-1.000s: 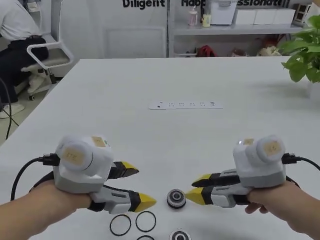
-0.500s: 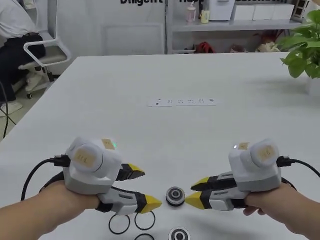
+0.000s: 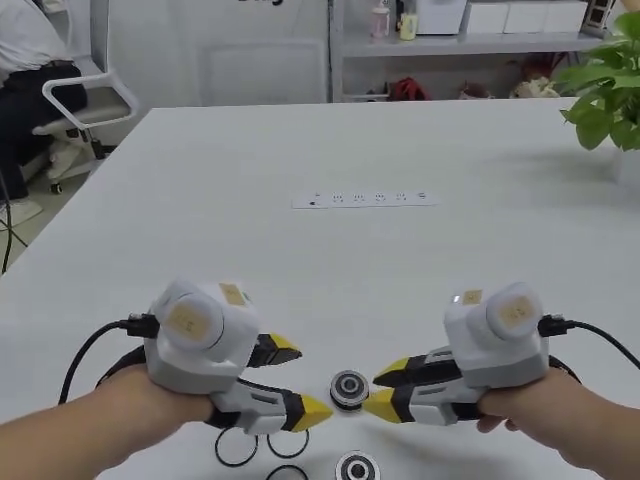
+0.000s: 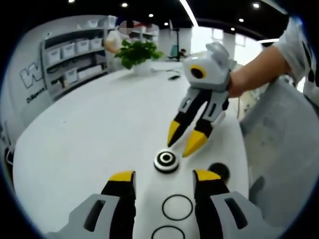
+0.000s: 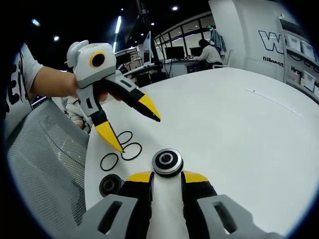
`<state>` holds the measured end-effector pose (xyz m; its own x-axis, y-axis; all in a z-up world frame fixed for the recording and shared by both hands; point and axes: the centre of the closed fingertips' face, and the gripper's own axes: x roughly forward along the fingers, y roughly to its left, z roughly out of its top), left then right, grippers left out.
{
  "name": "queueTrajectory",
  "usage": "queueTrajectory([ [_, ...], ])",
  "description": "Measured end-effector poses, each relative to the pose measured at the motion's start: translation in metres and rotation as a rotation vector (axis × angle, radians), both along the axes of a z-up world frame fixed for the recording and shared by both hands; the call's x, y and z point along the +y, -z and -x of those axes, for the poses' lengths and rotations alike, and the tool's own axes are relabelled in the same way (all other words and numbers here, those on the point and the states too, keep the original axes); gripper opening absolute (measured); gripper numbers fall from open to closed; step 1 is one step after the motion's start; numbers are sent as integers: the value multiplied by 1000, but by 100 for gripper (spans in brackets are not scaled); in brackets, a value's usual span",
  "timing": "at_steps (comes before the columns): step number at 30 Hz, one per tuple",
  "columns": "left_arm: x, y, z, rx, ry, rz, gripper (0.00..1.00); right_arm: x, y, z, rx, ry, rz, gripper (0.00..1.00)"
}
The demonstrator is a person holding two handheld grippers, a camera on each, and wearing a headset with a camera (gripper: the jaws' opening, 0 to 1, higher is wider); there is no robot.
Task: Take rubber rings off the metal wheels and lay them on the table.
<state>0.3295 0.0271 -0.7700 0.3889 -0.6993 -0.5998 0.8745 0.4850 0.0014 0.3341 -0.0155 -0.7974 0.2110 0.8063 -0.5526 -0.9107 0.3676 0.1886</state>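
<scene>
Approach step. The metal wheel [image 3: 349, 388] stood on the table [image 3: 330, 280] between left gripper [image 3: 305, 381] and right gripper [image 3: 378, 388]; both sets of fingers released, empty. Next, probably: clamp wheel, peel off its rubber ring [image 4: 156, 163].

Open-plan office, possibly doubling as a lab. Long white table [image 3: 330, 150], swivel chair [image 3: 85, 100], shelves of white storage bins [image 3: 500, 15], potted plant [image 3: 605, 80]. Desks with monitors [image 5: 174, 52] sit behind, under partly readable wall lettering [image 5: 274, 40].

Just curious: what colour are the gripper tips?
Yellow, on the left gripper and right gripper alike; clearest in the head view.
</scene>
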Motion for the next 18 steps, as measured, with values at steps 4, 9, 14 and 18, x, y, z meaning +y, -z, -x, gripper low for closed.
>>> queueTrajectory([
  [4, -4, 3, 0, 3, 7, -3, 46, 1, 1, 0, -2, -2, 1, 18],
  [9, -8, 6, -1, 9, 12, 0, 44, 1, 4, 0, -5, -4, 2, 19],
  [14, -12, 10, -1, 19, 17, 2, 42, 1, 5, 0, -3, -3, 1, 19],
  [18, -15, 12, -2, 28, 17, 8, 41, 0, 5, 0, -3, 2, -1, 19],
])
